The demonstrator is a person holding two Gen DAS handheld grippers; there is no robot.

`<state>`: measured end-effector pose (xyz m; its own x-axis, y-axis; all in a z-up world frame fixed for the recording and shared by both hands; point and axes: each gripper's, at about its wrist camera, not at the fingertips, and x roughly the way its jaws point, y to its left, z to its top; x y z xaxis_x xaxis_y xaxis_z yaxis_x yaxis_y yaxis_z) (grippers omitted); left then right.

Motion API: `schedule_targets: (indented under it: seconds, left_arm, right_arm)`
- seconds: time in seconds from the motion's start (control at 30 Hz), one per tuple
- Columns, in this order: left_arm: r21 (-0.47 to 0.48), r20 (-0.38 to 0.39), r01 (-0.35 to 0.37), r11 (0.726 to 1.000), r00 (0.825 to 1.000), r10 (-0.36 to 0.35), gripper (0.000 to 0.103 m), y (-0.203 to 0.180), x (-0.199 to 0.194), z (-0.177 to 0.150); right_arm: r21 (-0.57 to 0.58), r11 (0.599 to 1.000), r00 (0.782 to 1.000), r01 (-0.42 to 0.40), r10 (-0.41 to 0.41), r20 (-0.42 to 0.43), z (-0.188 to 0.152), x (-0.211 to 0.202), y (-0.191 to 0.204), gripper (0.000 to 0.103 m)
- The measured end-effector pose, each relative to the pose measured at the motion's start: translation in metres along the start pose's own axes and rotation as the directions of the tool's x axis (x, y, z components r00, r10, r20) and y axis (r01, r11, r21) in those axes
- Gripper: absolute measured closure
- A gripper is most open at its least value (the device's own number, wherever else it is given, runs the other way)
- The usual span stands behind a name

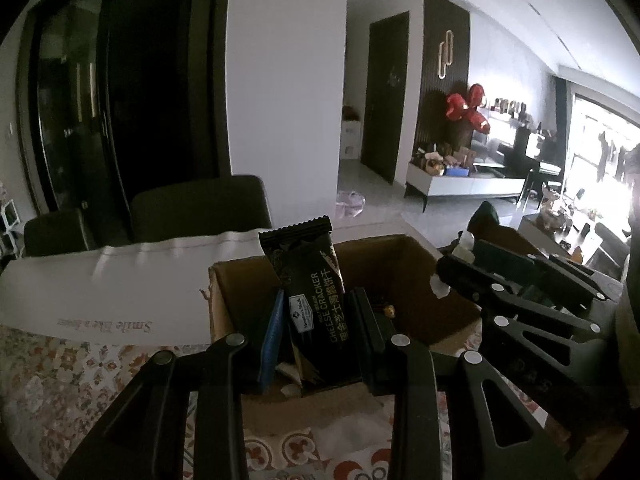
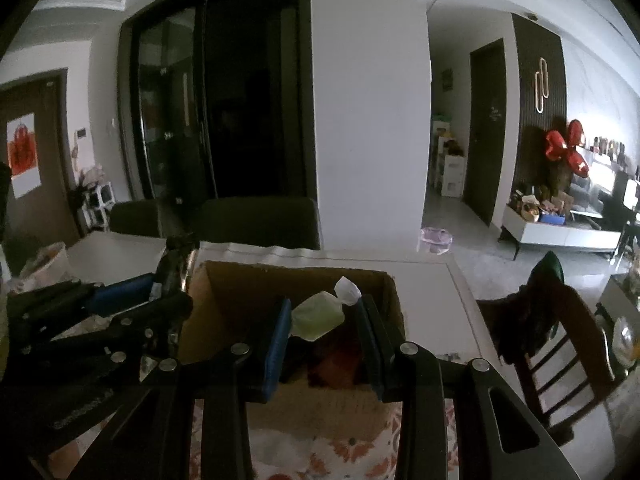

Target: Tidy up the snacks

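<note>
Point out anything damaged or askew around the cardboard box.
The cardboard box has a torn bite out of its right rim, with white paper showing at the tear. The left gripper holds a black cheese cracker packet tilted above it; the right gripper holds a pale green wrapped candy.

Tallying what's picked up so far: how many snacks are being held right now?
2: a black cracker packet in the left hand-held gripper, a green wrapped candy in the right hand-held gripper. The box may hide more.
</note>
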<state>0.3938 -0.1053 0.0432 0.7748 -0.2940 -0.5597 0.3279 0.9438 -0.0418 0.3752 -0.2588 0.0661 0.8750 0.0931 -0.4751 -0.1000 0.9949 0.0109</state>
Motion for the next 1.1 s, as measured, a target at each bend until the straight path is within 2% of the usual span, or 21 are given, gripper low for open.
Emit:
schedule_targets:
  seconds: [0.2, 0.27, 0.3, 0.33, 0.4, 0.5, 0.57, 0.6, 0.7, 0.83, 0.97, 1.1]
  left_arm:
    - [-0.019, -0.068, -0.008, 1.000, 0.998, 0.006, 0.069, 0.010, 0.027, 0.003]
    - [-0.019, -0.082, -0.018, 1.000, 0.996, 0.017, 0.062, 0.012, 0.032, 0.006]
    - [-0.018, -0.084, -0.022, 1.000, 0.996, 0.021, 0.050, 0.012, 0.033, 0.006]
    - [-0.017, -0.081, -0.039, 0.999, 0.996, 0.037, 0.044, 0.013, 0.031, 0.005]
    - [-0.011, -0.066, -0.072, 0.997, 0.995, 0.071, 0.042, 0.013, 0.028, 0.005]
    - [-0.019, -0.047, -0.123, 0.992, 0.991, 0.122, 0.033, 0.015, 0.015, 0.001]
    - [-0.025, -0.030, -0.150, 0.988, 0.988, 0.149, 0.027, 0.016, 0.004, -0.002]
    - [-0.022, -0.018, -0.172, 0.985, 0.985, 0.171, 0.023, 0.015, -0.003, -0.004]
    - [-0.013, 0.037, -0.223, 0.975, 0.974, 0.223, 0.014, 0.015, -0.026, -0.011]
    - [-0.007, 0.109, -0.248, 0.969, 0.963, 0.247, 0.001, 0.011, -0.057, -0.021]
    - [-0.010, 0.150, -0.259, 0.966, 0.954, 0.258, 0.000, 0.007, -0.089, -0.039]
    - [-0.010, 0.164, -0.255, 0.967, 0.953, 0.254, 0.000, 0.005, -0.115, -0.054]
  right_arm:
    - [0.002, 1.000, 0.999, 0.016, -0.016, -0.048, 0.003, 0.032, -0.007, 0.068]
    - [0.016, 1.000, 0.998, 0.015, -0.014, -0.065, 0.003, 0.042, -0.011, 0.067]
    - [0.015, 1.000, 0.997, 0.013, -0.012, -0.071, 0.003, 0.044, -0.011, 0.066]
    - [0.012, 1.000, 0.997, 0.015, -0.014, -0.082, 0.003, 0.047, -0.012, 0.064]
    - [0.007, 0.999, 0.995, 0.041, -0.040, -0.091, 0.000, 0.049, -0.013, 0.043]
    - [-0.004, 0.998, 0.995, 0.067, -0.067, -0.077, -0.004, 0.043, -0.014, 0.041]
    - [0.010, 0.997, 0.994, 0.078, -0.077, -0.079, -0.006, 0.036, -0.015, 0.040]
    - [0.015, 0.997, 0.994, 0.081, -0.080, -0.080, -0.008, 0.032, -0.014, 0.034]
    - [0.031, 0.994, 0.993, 0.106, -0.104, -0.060, -0.013, 0.014, -0.013, 0.027]
    - [0.031, 0.991, 0.991, 0.130, -0.129, -0.016, -0.022, -0.023, -0.004, 0.016]
    - [0.041, 0.989, 0.990, 0.139, -0.139, 0.015, -0.033, -0.056, 0.003, 0.011]
    - [0.065, 0.987, 0.987, 0.149, -0.152, 0.041, -0.046, -0.087, 0.007, 0.009]
